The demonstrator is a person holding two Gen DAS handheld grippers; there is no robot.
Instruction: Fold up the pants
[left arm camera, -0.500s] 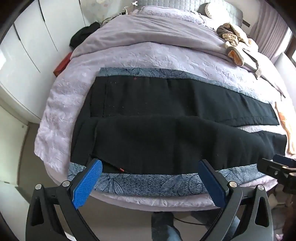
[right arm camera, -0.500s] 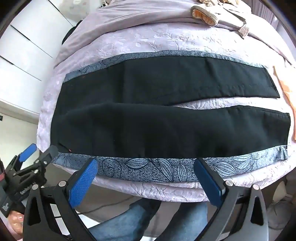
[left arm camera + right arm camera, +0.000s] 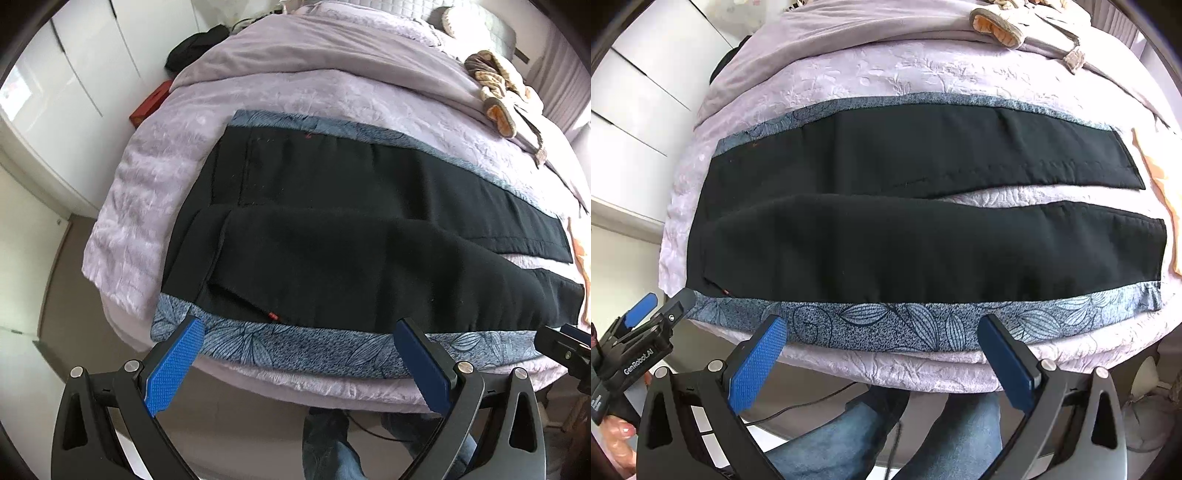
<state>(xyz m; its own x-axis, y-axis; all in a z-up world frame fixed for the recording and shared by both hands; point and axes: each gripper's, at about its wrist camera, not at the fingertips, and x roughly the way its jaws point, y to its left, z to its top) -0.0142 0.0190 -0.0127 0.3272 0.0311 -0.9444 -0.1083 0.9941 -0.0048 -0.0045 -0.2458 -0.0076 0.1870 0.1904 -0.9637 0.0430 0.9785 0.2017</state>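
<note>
Black pants [image 3: 332, 229] [image 3: 886, 236] with blue-grey leaf-print side stripes [image 3: 886, 321] lie flat across the bed. The waist is at the left, and the two legs part slightly toward the right. My left gripper [image 3: 299, 328] hovers open over the near stripe by the waist end, with nothing between its blue pads [image 3: 173, 365]. Farther along the same near edge, my right gripper [image 3: 882, 325] hangs open and empty above the stripe. Each gripper shows at the side of the other's view: the left gripper [image 3: 646, 332] and the right gripper [image 3: 565, 350].
A lilac quilted bedspread [image 3: 155, 177] covers the bed. A beige fleece garment [image 3: 498, 96] and a pillow [image 3: 461, 22] lie at the far end, and an orange cloth [image 3: 1156, 173] at the right edge. White wardrobe doors [image 3: 74, 74] stand left. A person's jeans-clad legs [image 3: 942, 435] are below the bed edge.
The left gripper has moved closer to the pants near the waist, so they fill more of its view. The right gripper has hardly moved. Both stay open.
</note>
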